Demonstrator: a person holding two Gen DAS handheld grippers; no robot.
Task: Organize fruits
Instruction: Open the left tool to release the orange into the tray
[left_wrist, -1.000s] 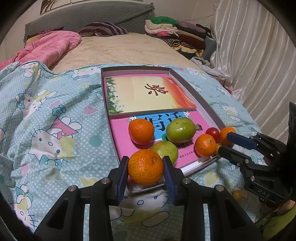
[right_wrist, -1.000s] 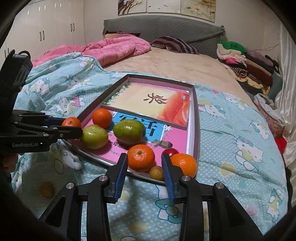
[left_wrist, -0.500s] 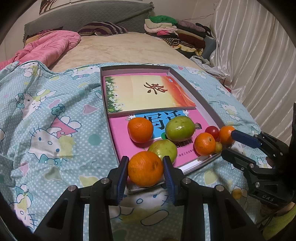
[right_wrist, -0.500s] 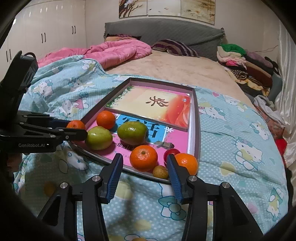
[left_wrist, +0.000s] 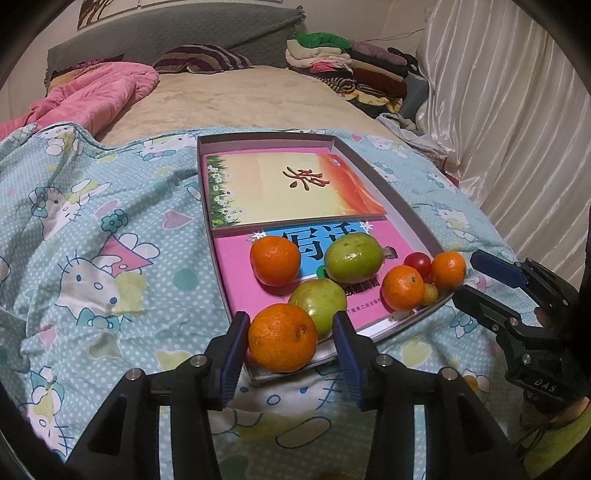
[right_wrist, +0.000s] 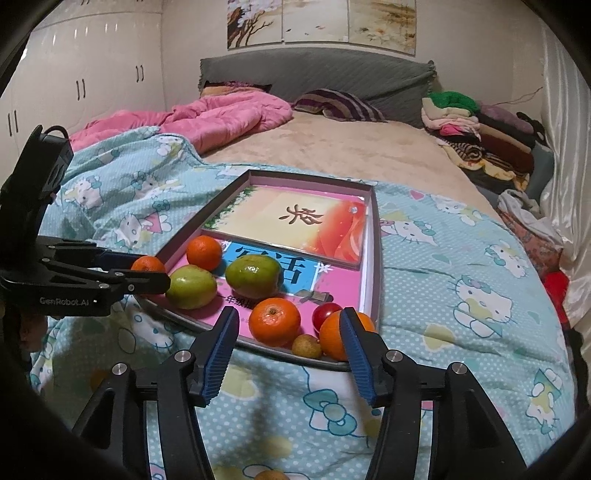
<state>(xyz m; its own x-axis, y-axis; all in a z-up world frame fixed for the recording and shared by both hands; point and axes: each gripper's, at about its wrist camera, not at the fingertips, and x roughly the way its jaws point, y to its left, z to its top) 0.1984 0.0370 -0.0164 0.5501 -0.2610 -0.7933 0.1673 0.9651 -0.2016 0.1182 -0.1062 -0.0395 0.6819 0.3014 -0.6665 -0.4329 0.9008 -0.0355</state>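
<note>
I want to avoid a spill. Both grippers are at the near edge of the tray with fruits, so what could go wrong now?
1. The big orange sits at the near corner of the tray, inside the open left gripper; it may roll onto the blanket.
2. The open right gripper is close to the corner orange and the small yellow fruit; a nudge could push them off.

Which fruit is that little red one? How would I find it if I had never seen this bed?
Look at the shallow tray lying on the Hello Kitty blanket, and go to its near right corner. There, among three oranges, sits the cherry tomato: the only red fruit, smooth and glossy, smaller than the oranges, bigger than the tan longan in front.
</note>
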